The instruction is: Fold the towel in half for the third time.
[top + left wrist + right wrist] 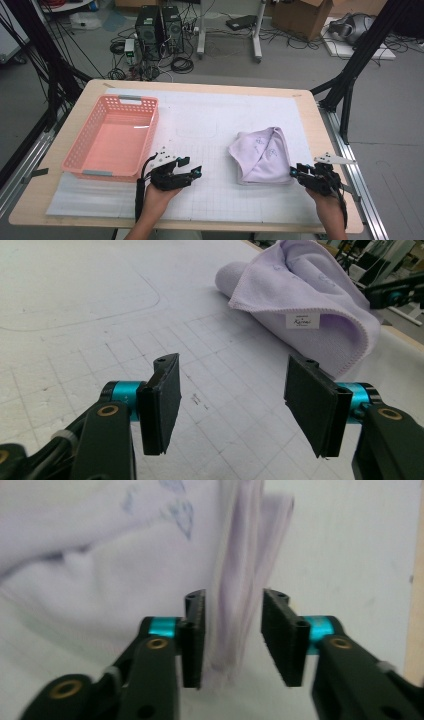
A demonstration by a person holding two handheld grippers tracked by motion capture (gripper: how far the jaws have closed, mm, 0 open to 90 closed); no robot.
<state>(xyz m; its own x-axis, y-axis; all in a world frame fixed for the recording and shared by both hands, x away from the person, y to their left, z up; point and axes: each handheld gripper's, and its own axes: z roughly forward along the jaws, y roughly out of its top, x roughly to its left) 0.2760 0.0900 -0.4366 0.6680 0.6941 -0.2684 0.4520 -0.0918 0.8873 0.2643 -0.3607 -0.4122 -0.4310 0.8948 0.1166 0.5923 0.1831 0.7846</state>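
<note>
A lilac towel lies folded on the white gridded mat, right of centre. My right gripper is at the towel's near right corner. In the right gripper view its jaws stand apart with the towel's folded edge hanging between them, a gap showing beside the right pad. My left gripper rests low over the mat to the towel's left. It is open with nothing between the pads, and points towards the towel, whose white label faces it.
A pink plastic basket stands on the left part of the wooden table. Black frame posts rise at both sides. Computers, cables and a cardboard box lie on the floor beyond the far edge.
</note>
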